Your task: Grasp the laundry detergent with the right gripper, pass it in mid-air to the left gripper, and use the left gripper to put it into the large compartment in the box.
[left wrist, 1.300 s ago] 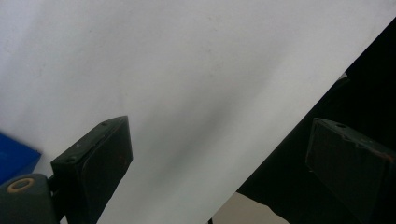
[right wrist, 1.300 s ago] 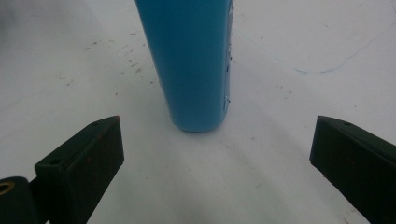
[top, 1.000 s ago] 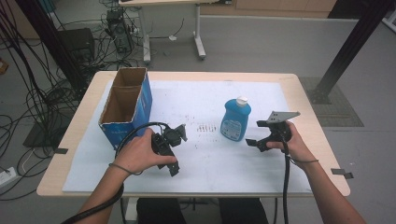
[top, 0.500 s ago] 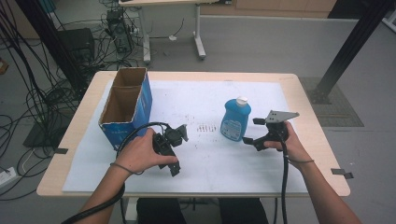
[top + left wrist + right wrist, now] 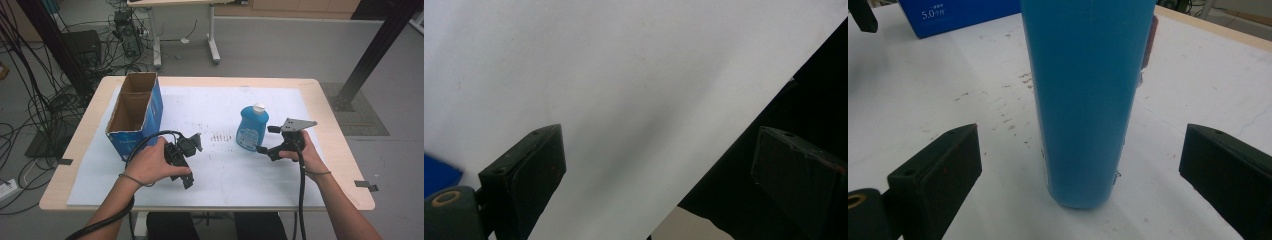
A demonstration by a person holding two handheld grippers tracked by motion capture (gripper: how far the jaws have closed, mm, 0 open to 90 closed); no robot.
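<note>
On the white sheet (image 5: 225, 170) that covers the tabletop (image 5: 330, 145), a blue bottle (image 5: 251, 128) with a white cap stands upright, right of centre. The right tool (image 5: 264, 140) is brought up just beside it, its jaws spread wide and released; in the right gripper view the bottle (image 5: 1088, 100) stands between the two black jaws without touching either — lined up, but not yet grasped. The left tool (image 5: 190, 162) rests low near the front of the sheet, just beside the open blue cardboard box (image 5: 134, 117). Its jaws are apart as well, with nothing between them but bare sheet (image 5: 624, 100) and the dark drop past the edge. Judging from this, the work is at an early stage: the approach is made, while the closing on the bottle, the lift and any move — perhaps toward the box — all remain.
</note>
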